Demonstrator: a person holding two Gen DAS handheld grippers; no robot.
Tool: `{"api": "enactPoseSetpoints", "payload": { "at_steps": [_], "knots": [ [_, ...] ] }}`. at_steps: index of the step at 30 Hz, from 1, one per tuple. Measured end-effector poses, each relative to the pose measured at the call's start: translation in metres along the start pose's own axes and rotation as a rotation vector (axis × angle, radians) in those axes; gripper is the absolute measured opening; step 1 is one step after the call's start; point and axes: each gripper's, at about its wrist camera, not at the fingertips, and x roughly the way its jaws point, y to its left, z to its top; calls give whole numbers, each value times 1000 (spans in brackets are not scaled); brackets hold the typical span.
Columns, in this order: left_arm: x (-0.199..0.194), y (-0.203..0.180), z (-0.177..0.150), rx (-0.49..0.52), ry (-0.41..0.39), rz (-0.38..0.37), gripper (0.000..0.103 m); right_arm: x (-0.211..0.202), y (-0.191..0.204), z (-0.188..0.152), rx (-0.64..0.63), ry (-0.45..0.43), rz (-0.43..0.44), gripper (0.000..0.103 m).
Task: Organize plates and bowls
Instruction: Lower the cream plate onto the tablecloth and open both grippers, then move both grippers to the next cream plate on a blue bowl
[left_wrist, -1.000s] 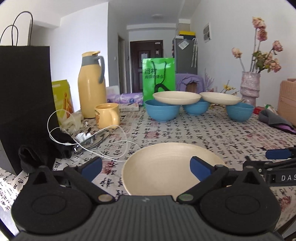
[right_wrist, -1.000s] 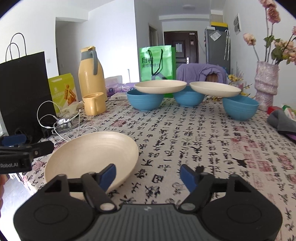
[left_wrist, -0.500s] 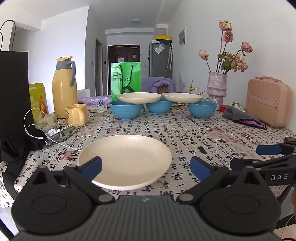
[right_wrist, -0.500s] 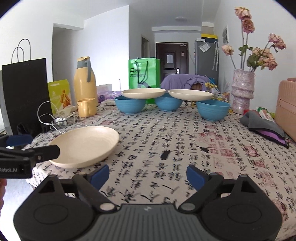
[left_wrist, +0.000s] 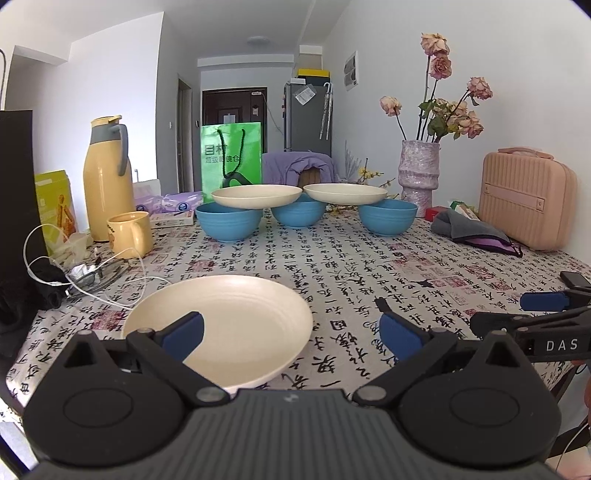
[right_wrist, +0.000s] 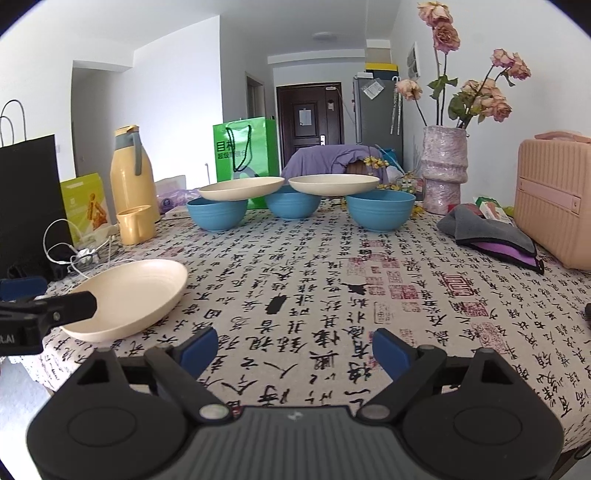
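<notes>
The left gripper (left_wrist: 291, 330) hangs low over the near edge of the desk (left_wrist: 369, 266), jaws wide and holding nothing. Its left pad overlaps the near cream plate (left_wrist: 221, 321), which lies flat on the printed cloth and reaches from that pad toward the middle of the gap. The left wrist view alone shows a dark phone (left_wrist: 574, 278) at the far right, beyond the right gripper's fingers (left_wrist: 543, 301). The right wrist view shows the same near cream plate (right_wrist: 129, 299) well left of the right gripper (right_wrist: 291, 347), whose jaws are also wide and hold nothing, with only patterned cloth between them.

Straight ahead of both, at the far side, three blue bowls stand in a row: left bowl (right_wrist: 217, 214), middle bowl (right_wrist: 291, 205), right bowl (right_wrist: 380, 210). Two cream plates bridge their rims, the left plate (right_wrist: 242, 187) and the right plate (right_wrist: 334, 184). Open cloth runs from the jaws to that row.

Left of the jaws a yellow mug (left_wrist: 130, 234), a thermos (left_wrist: 107, 177) and white cables (left_wrist: 74, 266) crowd the edge. On the right lie a grey cloth (right_wrist: 487, 229) and a pink case (right_wrist: 554, 195), cut off by the frame. The near desk edge is hidden behind both gripper bodies.
</notes>
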Motion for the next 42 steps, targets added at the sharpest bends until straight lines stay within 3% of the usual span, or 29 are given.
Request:
{"api": "enactPoseSetpoints", "payload": {
  "at_steps": [22,36,42],
  "knots": [
    [97,-35,49,32,43,-50,103,62,-84,37,55,8,-107,90],
    [196,-38,105,0,151,-17,103,132,-129,89,112,13,-49,90],
    [247,-37,138,-23,148,-15,103,176,-147,127,119,11,-17,89]
  ]
}}
